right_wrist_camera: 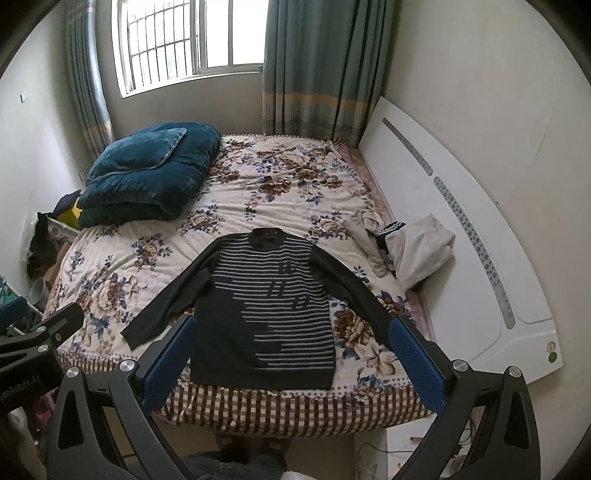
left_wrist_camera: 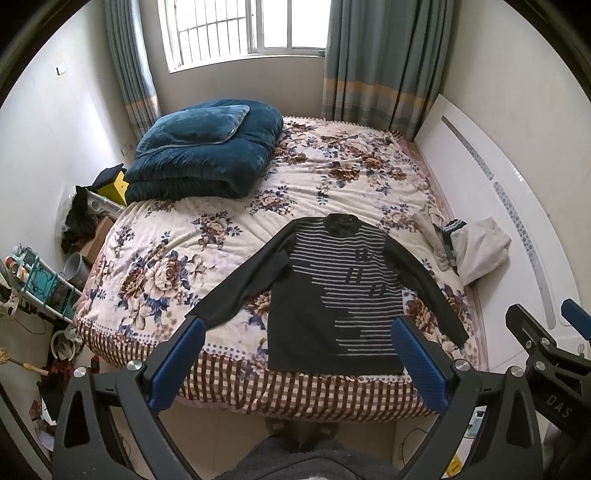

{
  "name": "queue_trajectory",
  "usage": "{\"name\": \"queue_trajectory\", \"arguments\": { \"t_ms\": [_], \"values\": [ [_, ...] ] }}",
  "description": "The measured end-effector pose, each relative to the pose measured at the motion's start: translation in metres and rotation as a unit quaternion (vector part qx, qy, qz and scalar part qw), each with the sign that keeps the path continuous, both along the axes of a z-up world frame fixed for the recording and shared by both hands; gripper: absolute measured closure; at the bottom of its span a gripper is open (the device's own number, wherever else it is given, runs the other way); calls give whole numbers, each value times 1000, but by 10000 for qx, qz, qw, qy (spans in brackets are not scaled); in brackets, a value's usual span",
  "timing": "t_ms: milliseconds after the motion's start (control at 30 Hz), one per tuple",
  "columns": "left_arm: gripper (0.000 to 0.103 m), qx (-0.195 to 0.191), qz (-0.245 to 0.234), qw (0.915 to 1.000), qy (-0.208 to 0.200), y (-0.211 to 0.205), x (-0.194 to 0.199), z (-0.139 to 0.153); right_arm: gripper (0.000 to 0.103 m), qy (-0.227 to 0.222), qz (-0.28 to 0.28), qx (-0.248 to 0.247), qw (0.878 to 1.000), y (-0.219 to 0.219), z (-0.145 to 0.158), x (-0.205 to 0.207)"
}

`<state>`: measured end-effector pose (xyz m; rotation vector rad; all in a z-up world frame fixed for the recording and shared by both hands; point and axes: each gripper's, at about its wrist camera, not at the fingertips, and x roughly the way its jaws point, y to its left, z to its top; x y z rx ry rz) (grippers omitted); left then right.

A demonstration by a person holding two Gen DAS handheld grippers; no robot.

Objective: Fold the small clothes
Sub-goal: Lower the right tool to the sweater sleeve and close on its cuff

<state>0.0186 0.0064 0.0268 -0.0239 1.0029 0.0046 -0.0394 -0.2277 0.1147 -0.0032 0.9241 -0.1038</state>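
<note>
Nothing folded yet, as far as I can tell: the sweater (left_wrist_camera: 325, 295) lies flat and spread face-up on the bed (left_wrist_camera: 177, 258), near the front edge, both sleeves out diagonally, no crease made. All folds are left, sleeves in first, then the body, I'd judge. Its long axis runs front-to-back on the bed, collar pointing away from me toward the window (left_wrist_camera: 243, 29), hem right at the near edge. My left gripper (left_wrist_camera: 299, 354) and right gripper (right_wrist_camera: 291, 354) both hover above the hem w/ jaws wide apart, holding nothing.
</note>
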Motion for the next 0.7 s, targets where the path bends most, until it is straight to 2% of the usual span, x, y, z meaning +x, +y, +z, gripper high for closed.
{"name": "queue_trajectory", "arguments": {
  "t_ms": [200,300,433,533,633,667,700],
  "values": [
    [0,94,52,9996,-267,2,8,-16,0,42,-104,211,9997,-3,-10,5],
    [0,346,170,9982,-450,9,30,-44,0,121,-330,542,9979,-18,-34,15],
    [0,588,129,9975,-378,14,59,-91,0,401,-942,635,9927,-52,-88,34],
    [0,678,167,9975,-83,15,92,-147,0,592,-1488,482,9859,-88,-141,46],
    [0,804,237,9963,178,8,118,-193,0,960,-1978,438,9746,-140,-214,59],
    [0,869,271,9954,284,1,131,-218,0,1098,-2125,457,9699,-157,-237,59],
    [0,919,291,9948,332,-2,136,-228,0,1216,-2257,499,9653,-173,-258,61]
  ]
}}
